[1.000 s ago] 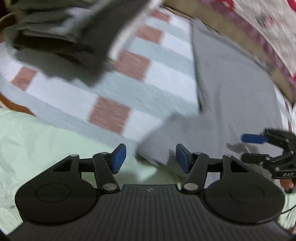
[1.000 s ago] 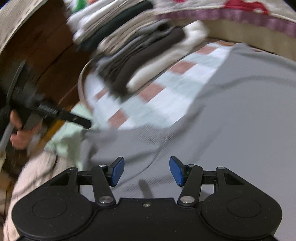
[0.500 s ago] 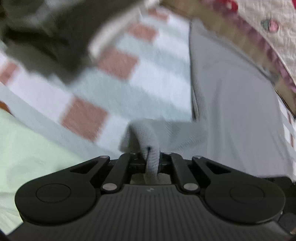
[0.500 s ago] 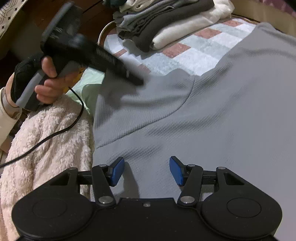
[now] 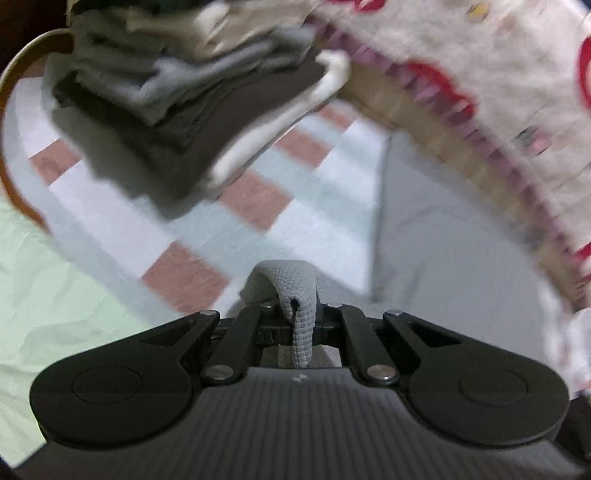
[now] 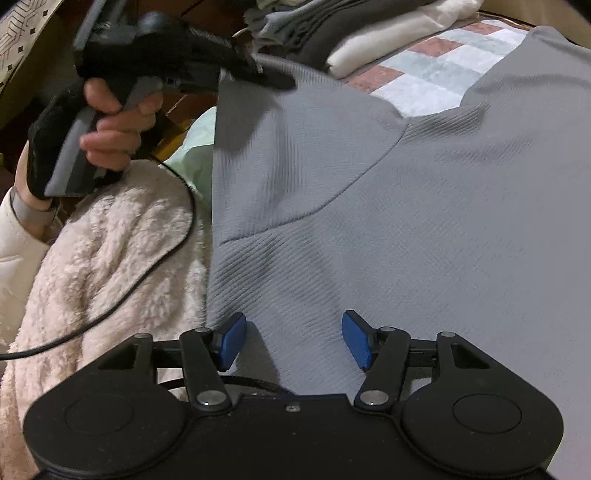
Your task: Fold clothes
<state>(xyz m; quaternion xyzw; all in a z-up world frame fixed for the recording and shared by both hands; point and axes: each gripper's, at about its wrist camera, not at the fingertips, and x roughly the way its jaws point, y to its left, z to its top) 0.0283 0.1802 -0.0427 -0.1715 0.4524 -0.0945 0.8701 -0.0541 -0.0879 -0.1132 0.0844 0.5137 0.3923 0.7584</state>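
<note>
A grey ribbed shirt point(image 6: 424, 221) lies spread on a checked blanket point(image 5: 295, 206). My left gripper point(image 5: 298, 314) is shut on the shirt's sleeve end point(image 5: 291, 280) and holds it lifted; the gripper also shows in the right wrist view point(image 6: 258, 72), with the raised sleeve point(image 6: 295, 147) hanging from it. My right gripper point(image 6: 293, 339) is open and empty, its blue pads point(image 6: 231, 339) just above the shirt's near left edge.
A stack of folded clothes point(image 5: 192, 96) sits at the back left of the blanket, also in the right wrist view point(image 6: 369, 33). A patterned quilt point(image 5: 498, 103) runs along the far right. A fluffy pink sleeve point(image 6: 103, 266) and a cable point(image 6: 147, 266) lie left.
My left gripper shut on the sleeve end, then lifted it up and away from the blanket. My right gripper moved closer to the shirt's near left edge and stayed open.
</note>
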